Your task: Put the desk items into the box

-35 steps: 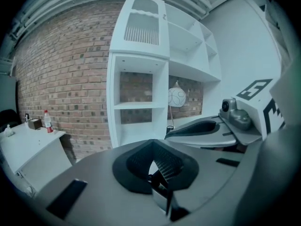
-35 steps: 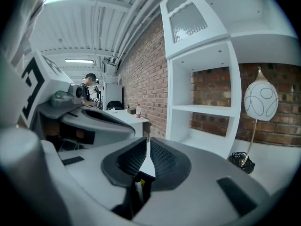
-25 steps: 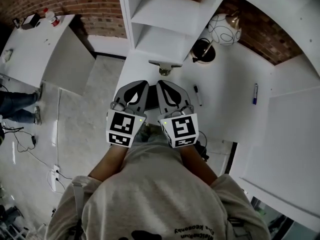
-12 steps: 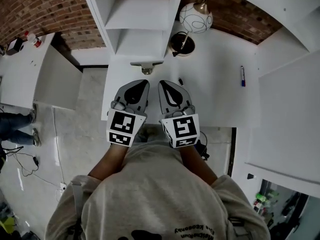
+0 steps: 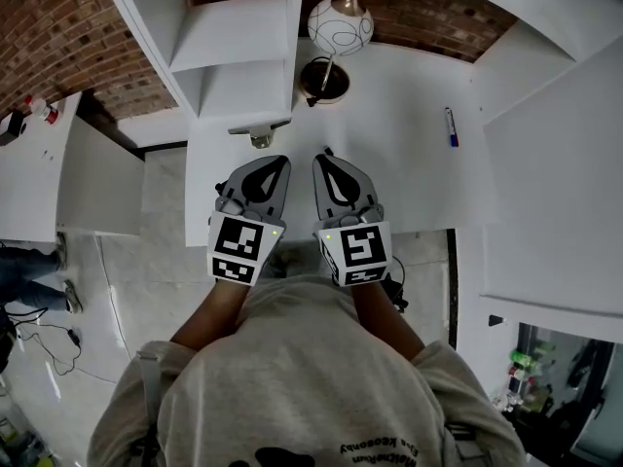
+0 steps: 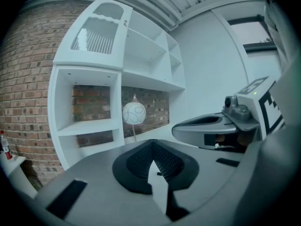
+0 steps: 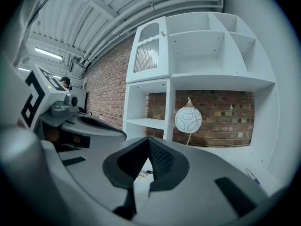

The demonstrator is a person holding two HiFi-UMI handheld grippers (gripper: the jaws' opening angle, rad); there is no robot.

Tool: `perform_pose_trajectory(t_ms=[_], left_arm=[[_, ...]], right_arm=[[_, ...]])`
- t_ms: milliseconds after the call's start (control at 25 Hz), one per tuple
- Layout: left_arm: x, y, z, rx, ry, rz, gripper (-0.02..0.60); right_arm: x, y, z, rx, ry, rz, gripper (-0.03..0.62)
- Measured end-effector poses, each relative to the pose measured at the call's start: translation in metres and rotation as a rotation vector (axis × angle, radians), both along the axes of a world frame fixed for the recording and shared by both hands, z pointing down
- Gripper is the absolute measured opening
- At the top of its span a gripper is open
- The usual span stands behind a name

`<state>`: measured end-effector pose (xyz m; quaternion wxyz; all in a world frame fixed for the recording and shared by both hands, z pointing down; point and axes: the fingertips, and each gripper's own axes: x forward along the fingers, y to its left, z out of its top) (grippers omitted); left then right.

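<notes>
Marker (image 5: 326,151), black and mostly hidden, lies on the white desk (image 5: 409,178) right at the tip of the right gripper (image 5: 325,161), in the middle of the head view. Only its dark end peeps out above the jaws. A pen (image 5: 451,126) with a blue cap lies well apart from both grippers, toward the upper right of the frame, and it shows again at the lower right edge of the right gripper view. A small greyish thing (image 5: 259,140) (too small to name) sits under the edge of the white shelf unit (image 5: 234,56), just above the tip of the left gripper (image 5: 274,161). A lamp (image 5: 341,22) with a round white shade stands at top centre, its dark base on the desk near the brick wall (image 5: 58,27).

The two grippers are held side by side over the near edge of the desk, close together but not touching. The left gripper's jaws are closed tip to tip with nothing between the pads. Its own view shows only a sliver of desk and a tiny dark speck through the gap behind the tips. The right gripper's jaws are likewise pressed together and empty. A small pale-and-dark object on the desk shows through the gap beneath them (lying there, not gripped).
</notes>
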<state>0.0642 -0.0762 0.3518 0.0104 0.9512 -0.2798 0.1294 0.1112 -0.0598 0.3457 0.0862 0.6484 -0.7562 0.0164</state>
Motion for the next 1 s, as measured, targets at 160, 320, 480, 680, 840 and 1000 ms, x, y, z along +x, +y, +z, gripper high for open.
perform_pose_trajectory(t_ms=[160,320,480,680,840,1000], left_arm=[[0.019,0.007,-0.001,0.0,0.0,0.052,0.006],[0.037,0.014,0.001,0.0,0.0,0.102,0.008],[0.053,0.019,0.002,-0.002,0.004,0.138,0.008],[0.069,0.025,0.002,-0.004,0.006,0.177,0.008],[0.077,0.028,0.002,-0.002,0.008,0.199,0.006],[0.082,0.029,0.006,-0.005,0.012,0.207,0.008]], right_arm=[[0.018,0.008,-0.002,0.0,0.004,0.051,0.017],[0.036,0.015,-0.001,-0.001,0.008,0.099,0.017],[0.051,0.023,-0.001,-0.005,0.014,0.137,0.015],[0.066,0.029,-0.002,-0.005,0.019,0.174,0.017],[0.075,0.031,-0.001,-0.01,0.016,0.195,0.016],[0.082,0.032,0.004,-0.02,0.016,0.208,0.017]])
